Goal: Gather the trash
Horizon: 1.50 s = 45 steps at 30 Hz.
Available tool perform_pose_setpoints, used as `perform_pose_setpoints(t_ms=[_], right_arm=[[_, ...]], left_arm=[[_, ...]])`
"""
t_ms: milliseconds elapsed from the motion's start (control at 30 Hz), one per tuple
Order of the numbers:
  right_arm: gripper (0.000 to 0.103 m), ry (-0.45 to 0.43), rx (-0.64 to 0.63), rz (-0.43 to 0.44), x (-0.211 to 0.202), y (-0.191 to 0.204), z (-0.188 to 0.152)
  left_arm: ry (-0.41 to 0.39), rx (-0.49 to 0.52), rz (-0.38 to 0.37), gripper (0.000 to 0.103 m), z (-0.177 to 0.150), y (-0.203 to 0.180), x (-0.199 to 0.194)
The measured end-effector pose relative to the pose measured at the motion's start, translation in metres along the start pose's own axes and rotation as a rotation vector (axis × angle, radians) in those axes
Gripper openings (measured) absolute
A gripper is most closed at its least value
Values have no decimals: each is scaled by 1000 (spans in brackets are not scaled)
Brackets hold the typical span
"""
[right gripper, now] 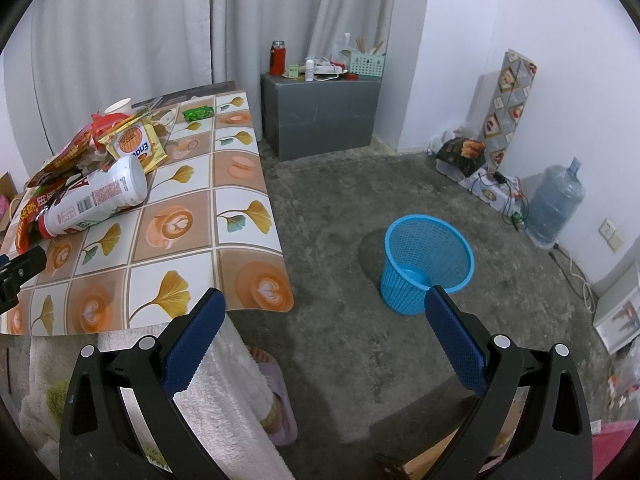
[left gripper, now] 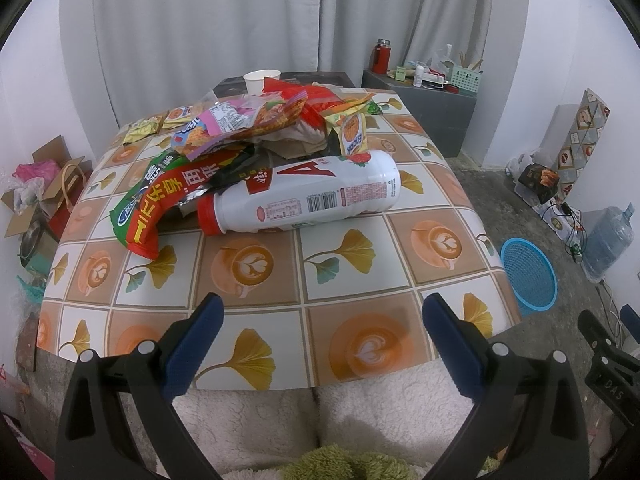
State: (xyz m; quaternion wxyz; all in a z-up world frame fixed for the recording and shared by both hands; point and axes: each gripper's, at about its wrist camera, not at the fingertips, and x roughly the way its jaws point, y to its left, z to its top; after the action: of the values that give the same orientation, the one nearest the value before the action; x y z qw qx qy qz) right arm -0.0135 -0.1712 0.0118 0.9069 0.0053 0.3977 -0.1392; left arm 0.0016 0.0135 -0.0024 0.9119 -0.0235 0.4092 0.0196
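A pile of trash lies on the tiled-pattern table (left gripper: 360, 276): a white plastic bottle (left gripper: 304, 196) with a red cap on its side, a red-and-green snack bag (left gripper: 160, 196), several crumpled wrappers (left gripper: 256, 116) and a white paper cup (left gripper: 260, 80). The bottle also shows in the right wrist view (right gripper: 96, 196). A blue mesh wastebasket (right gripper: 426, 264) stands empty on the floor right of the table; it also shows in the left wrist view (left gripper: 528, 276). My left gripper (left gripper: 322, 312) is open and empty over the table's near edge. My right gripper (right gripper: 324, 308) is open and empty above the floor, left of the basket.
A grey cabinet (right gripper: 320, 116) with a red flask (right gripper: 277, 58) and small items stands against the back curtain. A water jug (right gripper: 558, 200), boxes and cables sit along the right wall. Cardboard boxes (left gripper: 44, 192) sit left of the table. A person's slippered foot (right gripper: 276, 392) is near the table corner.
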Motion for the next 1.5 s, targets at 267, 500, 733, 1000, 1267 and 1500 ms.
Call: perform_pose_setpoints(t_ms=[267, 500, 733, 1000, 1267, 1500], right_arm=[[95, 0, 1, 0, 0, 0, 0], [95, -8, 1, 1, -2, 1, -1], [95, -44, -1, 14, -8, -1, 6], [95, -125, -45, 71, -12, 23, 34], [95, -171, -94, 179, 3, 59, 64], [95, -189, -142, 291, 12, 99, 86]], left_arm=[[6, -8, -1, 98, -1, 8, 1], [14, -25, 3, 98, -2, 18, 4], [-1, -27, -1, 98, 1, 23, 3], [-48, -68, 6, 98, 9, 46, -4], [-63, -127, -14, 98, 19, 72, 1], [-108, -172, -30, 98, 27, 99, -4]])
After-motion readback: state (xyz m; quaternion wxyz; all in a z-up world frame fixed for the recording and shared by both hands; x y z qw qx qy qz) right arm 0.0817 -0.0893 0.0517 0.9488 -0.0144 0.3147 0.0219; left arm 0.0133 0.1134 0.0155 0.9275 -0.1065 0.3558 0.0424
